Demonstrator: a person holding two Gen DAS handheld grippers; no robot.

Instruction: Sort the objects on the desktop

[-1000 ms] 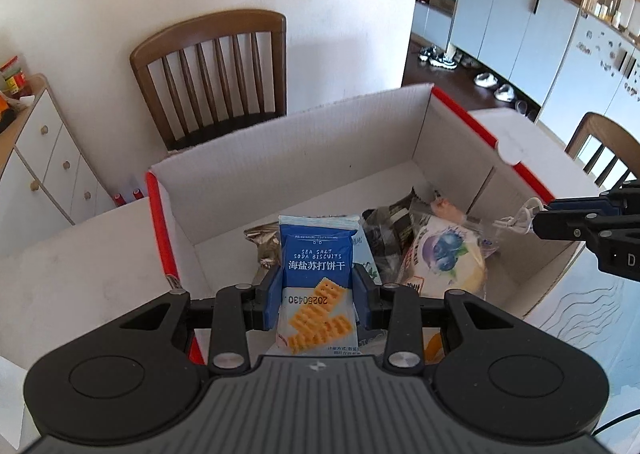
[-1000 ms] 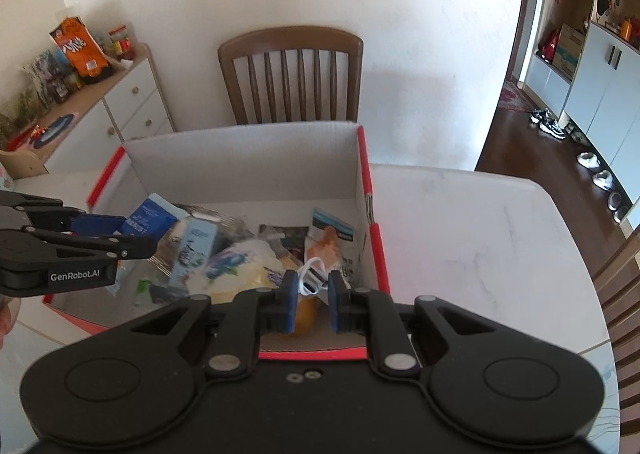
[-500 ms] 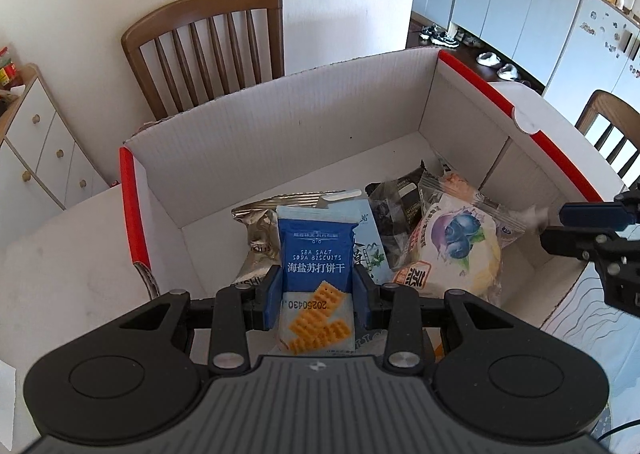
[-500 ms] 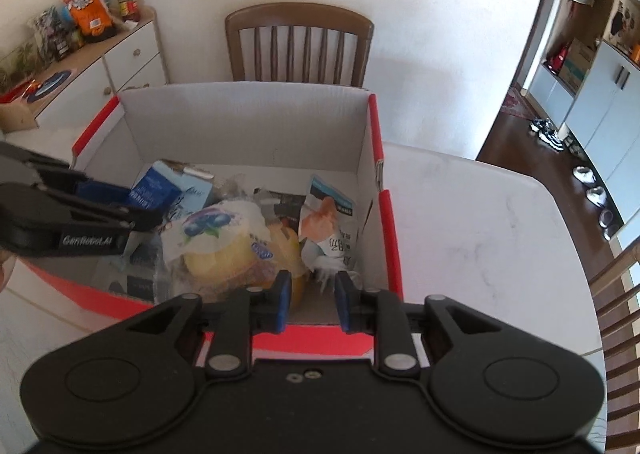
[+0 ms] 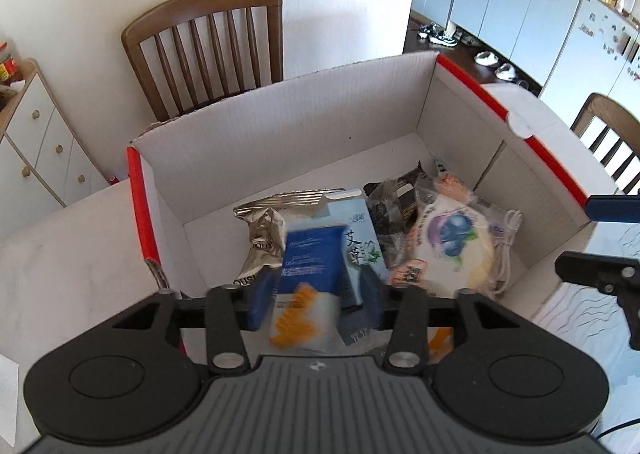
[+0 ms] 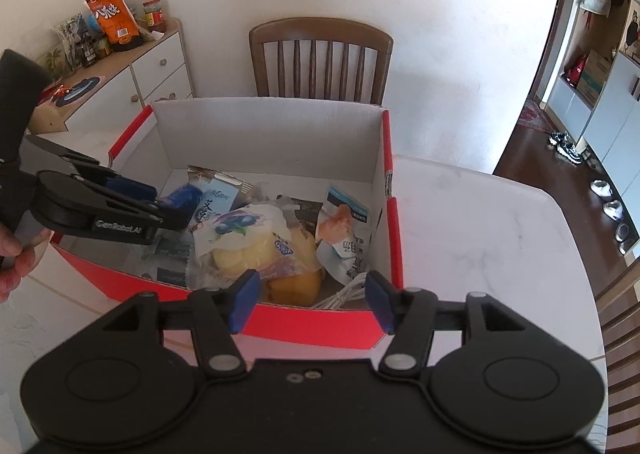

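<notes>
A white cardboard box with red edges (image 5: 280, 126) (image 6: 264, 134) stands on the table and holds several snack packets. My left gripper (image 5: 314, 292) is open over the box's near left part; the blue soda biscuit packet (image 5: 310, 258) is blurred between its spread fingers, dropping free. My left gripper also shows in the right wrist view (image 6: 176, 202). My right gripper (image 6: 312, 300) is open and empty at the box's near edge. The white cable (image 6: 344, 292) (image 5: 506, 242) lies in the box's near right corner beside the blueberry bread bag (image 5: 452, 238) (image 6: 248, 230).
A wooden chair (image 5: 208, 46) (image 6: 320, 54) stands behind the box. A white sideboard (image 6: 132, 78) with jars and snack bags is at the left. The marble tabletop (image 6: 480, 238) extends to the right of the box. A second chair (image 5: 608, 134) is at the far right.
My left gripper opened and the biscuit packet slipped down from its fingers. My right gripper opened wide, let go of the white cable into the box, and drew back.
</notes>
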